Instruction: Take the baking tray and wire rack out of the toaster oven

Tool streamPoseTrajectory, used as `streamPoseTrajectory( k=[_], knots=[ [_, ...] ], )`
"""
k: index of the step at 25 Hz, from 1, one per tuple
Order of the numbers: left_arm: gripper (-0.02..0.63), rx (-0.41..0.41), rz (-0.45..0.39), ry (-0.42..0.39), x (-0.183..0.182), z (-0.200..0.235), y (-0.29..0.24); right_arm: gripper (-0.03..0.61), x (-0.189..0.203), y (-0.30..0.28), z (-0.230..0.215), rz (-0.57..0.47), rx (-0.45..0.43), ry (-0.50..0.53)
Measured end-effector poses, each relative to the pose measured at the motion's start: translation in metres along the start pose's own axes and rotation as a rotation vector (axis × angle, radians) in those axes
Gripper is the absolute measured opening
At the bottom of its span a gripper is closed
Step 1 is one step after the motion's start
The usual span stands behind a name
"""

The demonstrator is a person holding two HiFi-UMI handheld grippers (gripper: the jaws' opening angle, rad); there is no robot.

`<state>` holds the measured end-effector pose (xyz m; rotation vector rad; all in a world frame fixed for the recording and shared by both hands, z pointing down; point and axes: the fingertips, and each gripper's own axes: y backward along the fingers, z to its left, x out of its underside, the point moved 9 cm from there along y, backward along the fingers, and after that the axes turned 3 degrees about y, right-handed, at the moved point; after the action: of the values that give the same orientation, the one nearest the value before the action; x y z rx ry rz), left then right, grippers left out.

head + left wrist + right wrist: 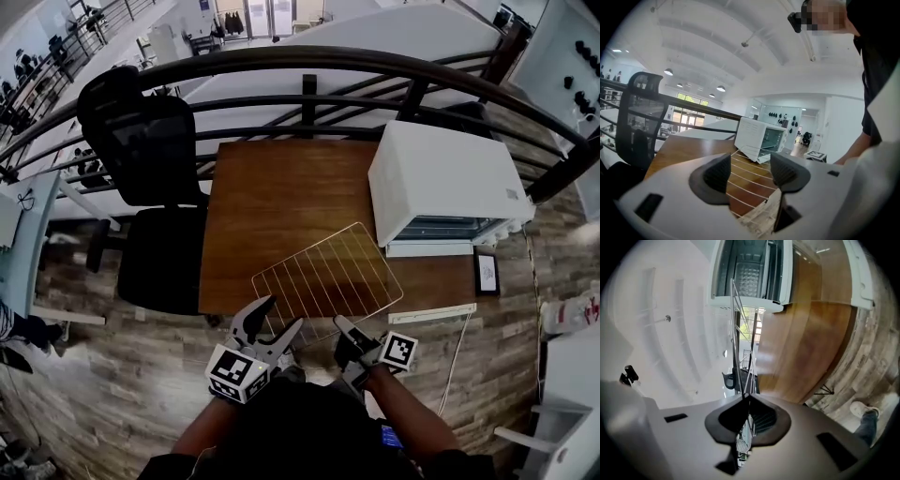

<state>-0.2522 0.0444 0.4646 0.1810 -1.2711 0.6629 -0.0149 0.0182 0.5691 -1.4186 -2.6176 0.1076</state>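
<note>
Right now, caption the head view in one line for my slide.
Right gripper clamps the wire rack above the table, left gripper open alongside, toaster oven behind.

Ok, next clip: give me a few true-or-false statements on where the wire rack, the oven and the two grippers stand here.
1. The wire rack is fully out of the toaster oven. True.
2. The right gripper is shut on the rack's edge. True.
3. The left gripper is clamped on the rack too. False: its jaws stand apart and press on nothing.
4. The oven door is shut. False: it is open, folded down at the front.
5. The black office chair stands right of the table. False: in the head view it is on the left.
</note>
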Motion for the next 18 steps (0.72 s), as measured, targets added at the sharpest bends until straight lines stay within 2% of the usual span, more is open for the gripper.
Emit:
streamPoseTrajectory(
  k=[7, 11, 18],
  knots=[
    [0.272, -0.025, 0.008, 0.003, 0.003, 0.032, 0.018, -0.003, 0.0, -0.033, -0.006, -0.034, 0.067, 0.014],
    [0.272, -0.064, 0.005, 0.057, 0.009, 0.053, 0.025, -0.003, -0.006, -0.052, -0.011, -0.013, 0.101, 0.011],
    [0.272, -0.129, -0.002, 0.082, -0.001, 0.082, 0.028, -0.003, -0.031, -0.091, -0.016, 0.039, 0.141, 0.038]
  ],
)
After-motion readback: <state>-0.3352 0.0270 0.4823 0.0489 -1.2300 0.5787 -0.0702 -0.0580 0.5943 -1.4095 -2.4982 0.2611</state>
